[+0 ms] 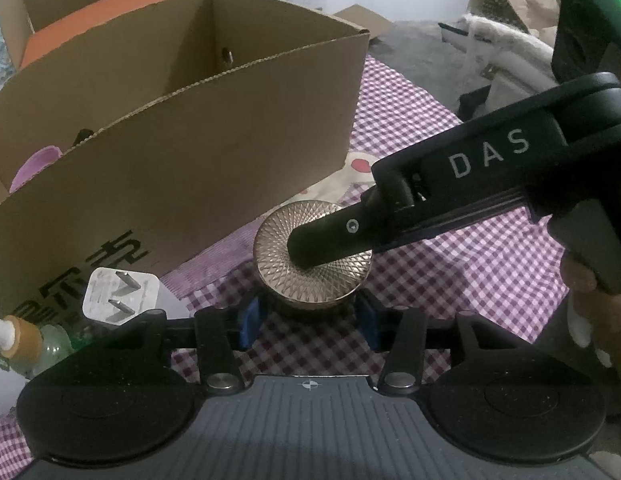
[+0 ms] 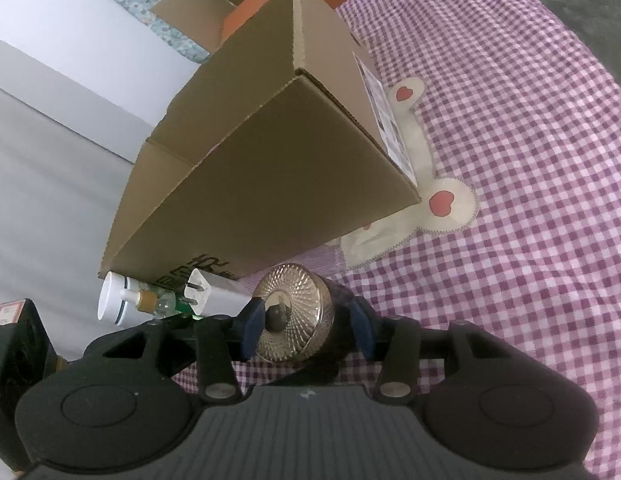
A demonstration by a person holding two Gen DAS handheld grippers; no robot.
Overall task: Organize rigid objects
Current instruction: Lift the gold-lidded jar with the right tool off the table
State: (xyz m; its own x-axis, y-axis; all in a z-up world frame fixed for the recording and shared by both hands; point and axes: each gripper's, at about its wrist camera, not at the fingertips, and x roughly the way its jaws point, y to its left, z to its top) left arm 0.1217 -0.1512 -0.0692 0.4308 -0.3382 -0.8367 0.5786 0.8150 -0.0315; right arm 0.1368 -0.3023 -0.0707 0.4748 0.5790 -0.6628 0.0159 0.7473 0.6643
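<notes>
— What is left of the job?

— On the left, a white bottle (image 2: 112, 300), a green bottle (image 2: 160, 305) and a plug (image 1: 119, 289) lie by the box (image 1: 182, 132), not in it yet. Something purple (image 1: 32, 168) is already inside.

— And the jar (image 1: 312, 254)?

— It sits on the bed (image 2: 510, 160), just in front of the box. My left tool (image 1: 308, 316) pinches its dark body. My right tool (image 2: 306, 320) pinches it from its side, over the gold lid. It goes in next, I think.

Dim indoor light, bluish cast; strong fisheye bending at edges; glint on ribbed gold round lid (image 2: 291, 312); soft grainy focus.
</notes>
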